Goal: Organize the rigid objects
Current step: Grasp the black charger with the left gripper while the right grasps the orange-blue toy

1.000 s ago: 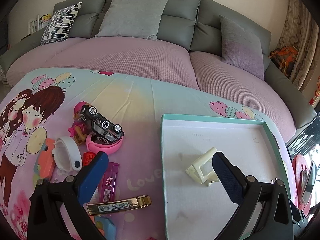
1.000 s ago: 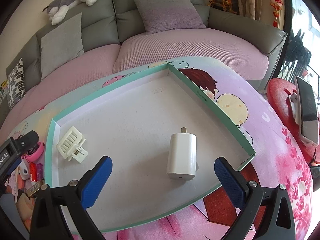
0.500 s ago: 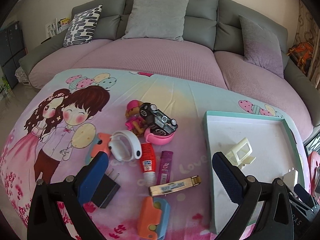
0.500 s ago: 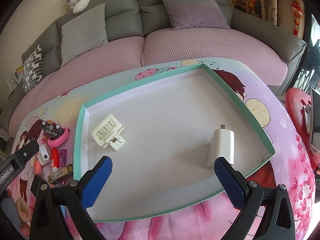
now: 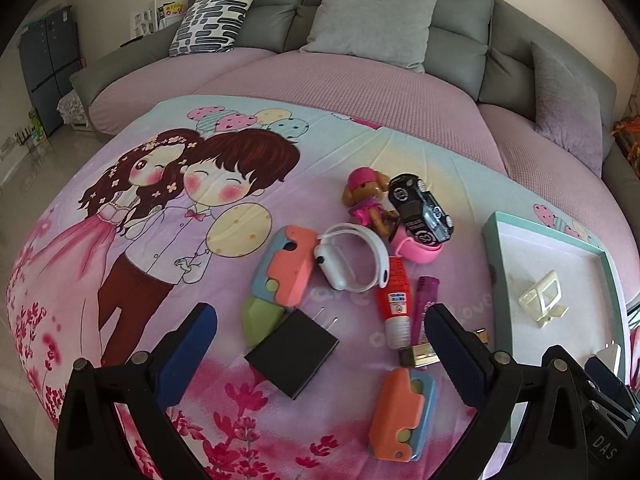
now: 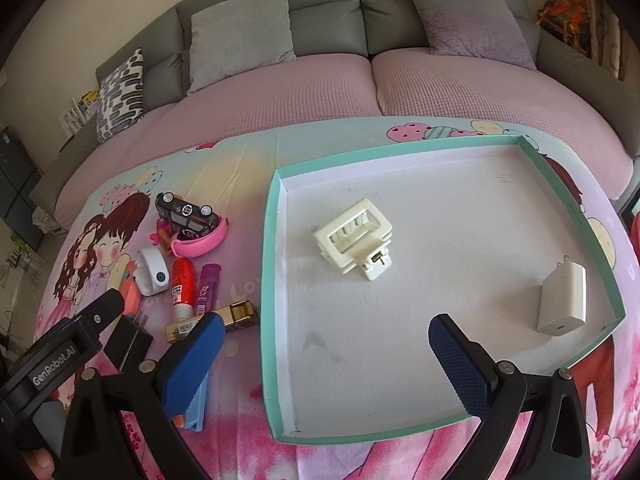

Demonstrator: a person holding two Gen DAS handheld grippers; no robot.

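- Now the left claw point(image 5: 320, 336) hangs open and empty above the clutter on the left of the table; a second ago it faced the tray, so it has swung left, away from the cream hair clip point(image 6: 354, 236).
- Straight beneath its spread fingers lies the black charger point(image 5: 292, 346), prongs pointing far, touching the green end of the orange-and-blue toy point(image 5: 280, 276) beside it.
- Right of that sit the red tube point(image 5: 396, 300), the purple lighter point(image 5: 424, 304) and a gold bar point(image 6: 216, 320), partly hidden behind the right finger.
- Farther off, the black toy car point(image 5: 422, 208) rests on a pink band point(image 5: 418, 250), next to a dog figure point(image 5: 366, 200) and a white watch point(image 5: 352, 258).
- Meanwhile the right claw point(image 6: 326, 354), also open and holding nothing, has pulled back over the tray point(image 6: 268, 280); the white charger point(image 6: 562, 300) lies in the near right corner, well apart from the clip.
- Two pieces are sorted, and the black charger is probably next, though the aim is not certain.
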